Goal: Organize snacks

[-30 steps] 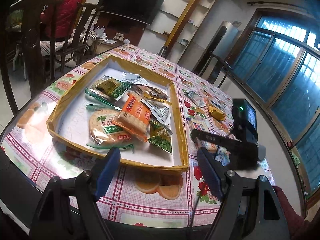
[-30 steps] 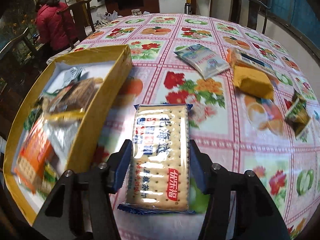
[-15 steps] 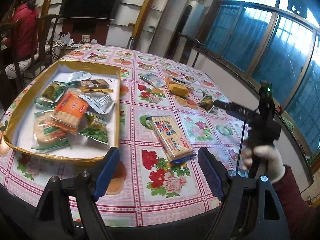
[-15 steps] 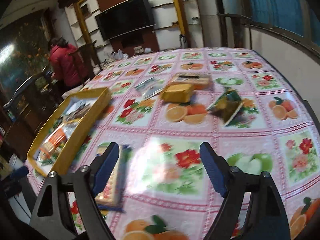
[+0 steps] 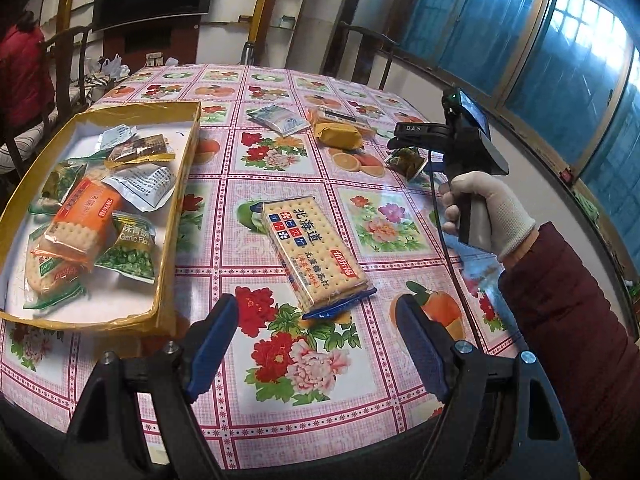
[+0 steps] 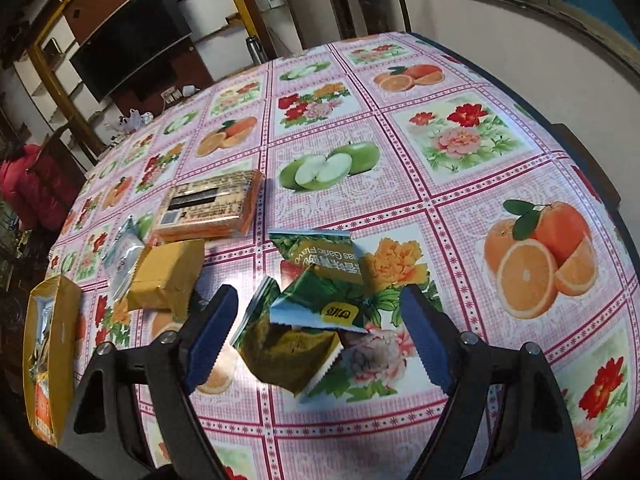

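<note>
A yellow tray (image 5: 182, 184) holds several snack packs at the left of the table. A blue-edged cracker pack (image 5: 314, 250) lies on the tablecloth just ahead of my open, empty left gripper (image 5: 316, 350). My right gripper (image 6: 320, 338) is open and empty, its jaws on either side of two green garlic pea packets (image 6: 316, 300), above them. In the left wrist view the right gripper (image 5: 452, 148) is held by a gloved hand near a green packet (image 5: 406, 160). A gold pack (image 6: 168, 276), an orange cracker pack (image 6: 208, 210) and a silver-blue pack (image 6: 124, 256) lie to its left.
The round table has a floral and fruit tablecloth (image 6: 460, 184). Its edge curves close on the right (image 6: 600, 160). Chairs stand at the far side (image 5: 360, 52). A person in red sits at the far left (image 5: 20, 76). The tray also shows in the right wrist view (image 6: 52, 344).
The right gripper let go of the cracker pack near the tray and moved right to the green pea packets. The left gripper swung right, away from the tray, to face the cracker pack.
</note>
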A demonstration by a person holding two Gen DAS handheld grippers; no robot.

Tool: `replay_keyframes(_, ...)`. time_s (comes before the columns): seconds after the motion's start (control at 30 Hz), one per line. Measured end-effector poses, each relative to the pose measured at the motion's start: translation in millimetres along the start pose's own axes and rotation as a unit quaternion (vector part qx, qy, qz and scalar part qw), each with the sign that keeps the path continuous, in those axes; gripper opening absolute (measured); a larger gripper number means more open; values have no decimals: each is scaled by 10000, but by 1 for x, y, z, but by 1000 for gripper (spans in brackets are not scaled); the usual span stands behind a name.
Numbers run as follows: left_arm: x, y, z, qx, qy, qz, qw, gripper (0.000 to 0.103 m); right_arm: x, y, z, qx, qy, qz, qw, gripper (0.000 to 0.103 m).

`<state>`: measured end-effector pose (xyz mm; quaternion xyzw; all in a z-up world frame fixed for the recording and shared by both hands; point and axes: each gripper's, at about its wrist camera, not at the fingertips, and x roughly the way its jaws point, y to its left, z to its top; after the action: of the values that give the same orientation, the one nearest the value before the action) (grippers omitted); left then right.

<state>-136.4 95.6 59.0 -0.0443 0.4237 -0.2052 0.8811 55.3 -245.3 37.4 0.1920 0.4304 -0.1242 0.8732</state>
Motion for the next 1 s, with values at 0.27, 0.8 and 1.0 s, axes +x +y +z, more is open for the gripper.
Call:
replay_keyframes(0.27,32,-2,21,51,248,74,9997,80,-2,17,-19,-522,35,-1,9986,37)
replay_keyframes(0.8,112,-23,43,773,616,865,9913,66,-45,1,-78,-538,163,1115,9922,37)
replay_keyframes(1.0,97,-16,41,467,457,423,9970,57,-47,0,-80,-350,133,1670,9852,37)
